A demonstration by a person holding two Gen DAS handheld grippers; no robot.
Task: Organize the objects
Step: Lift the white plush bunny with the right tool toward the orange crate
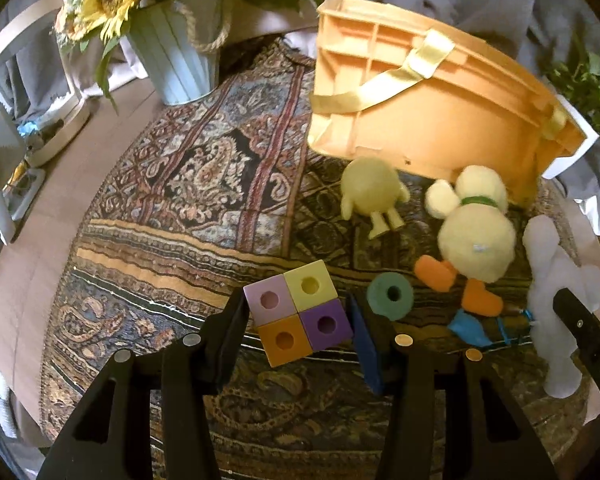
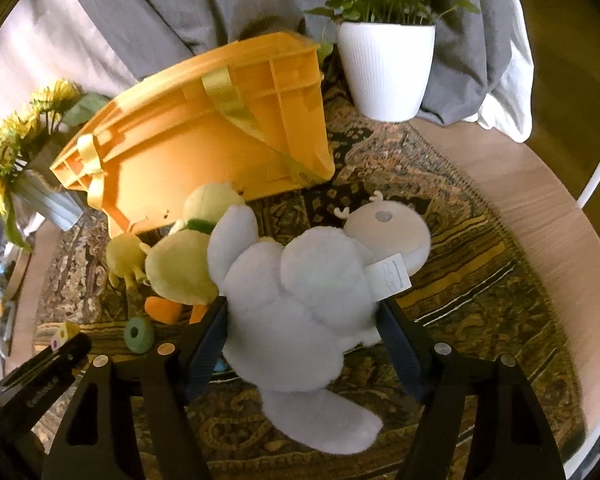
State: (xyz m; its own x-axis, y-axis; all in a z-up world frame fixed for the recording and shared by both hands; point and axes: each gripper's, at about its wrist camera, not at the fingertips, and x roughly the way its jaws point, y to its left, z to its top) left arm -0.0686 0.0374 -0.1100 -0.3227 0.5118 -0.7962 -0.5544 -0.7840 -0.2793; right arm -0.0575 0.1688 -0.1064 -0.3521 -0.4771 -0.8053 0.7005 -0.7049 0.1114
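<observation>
white plush (image 2: 300, 300) head away, lengthwise btwn pads

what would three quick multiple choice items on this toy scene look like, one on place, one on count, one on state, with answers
1. Where is the green ring?
A. inside the orange crate
B. on the patterned cloth beside the block cluster
C. in the white plant pot

2. How many cubes form the block cluster?
A. two
B. four
C. six

3. How does the orange crate stand?
A. upright with the opening up
B. tipped, its ribbed underside showing
C. covered by a lid

Answers:
1 B, the ring lies on the patterned cloth just right of the cluster.
2 B, light purple, yellow, orange and dark purple cubes.
3 B, the ribs and yellow straps of its underside face both cameras.
</observation>
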